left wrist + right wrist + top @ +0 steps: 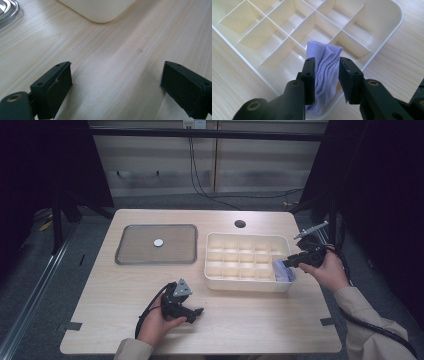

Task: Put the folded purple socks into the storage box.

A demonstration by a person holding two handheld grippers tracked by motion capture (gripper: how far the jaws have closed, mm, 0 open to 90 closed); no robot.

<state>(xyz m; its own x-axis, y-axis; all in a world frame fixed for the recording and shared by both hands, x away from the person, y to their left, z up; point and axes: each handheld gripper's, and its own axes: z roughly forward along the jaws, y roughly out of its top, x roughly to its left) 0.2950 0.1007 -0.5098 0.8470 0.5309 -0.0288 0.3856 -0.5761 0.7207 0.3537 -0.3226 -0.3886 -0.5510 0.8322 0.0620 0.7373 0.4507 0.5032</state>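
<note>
The right tool (pixel 327 80) hangs over the near right corner of the cream divided organizer tray (pixel 247 285), its jaws partly closed with a folded lavender cloth (pixel 324 75) standing between them. In the right gripper view the left pad lies against the folds, while a thin gap seems to remain on the right side, so whether the cloth is truly pinched I cannot tell. The cloth sits in the corner compartment, its lower end down inside the cell and its upper folds rising above the divider walls (in the high view it shows as a pale purple patch (pixel 283 270) at that corner).

The left tool (pixel 115 85) rests low over the bare table (pixel 250 320) in front of the tray, jaws spread wide with nothing between them. Farther left on the table is a shallow grey tray (pixel 125 255) with a small white disc (pixel 158 242) lying in it.

By its look, the cloth should be light, soft and limp: it will sag and unfold if taken by one layer, and it can drag on the thin dividers. The best hold is probably across the whole stack of folds near its upper edge, squeezed firmly enough that no layer slips out. There is little risk of damage to it, though the light plastic tray could shift if the cloth catches.
</note>
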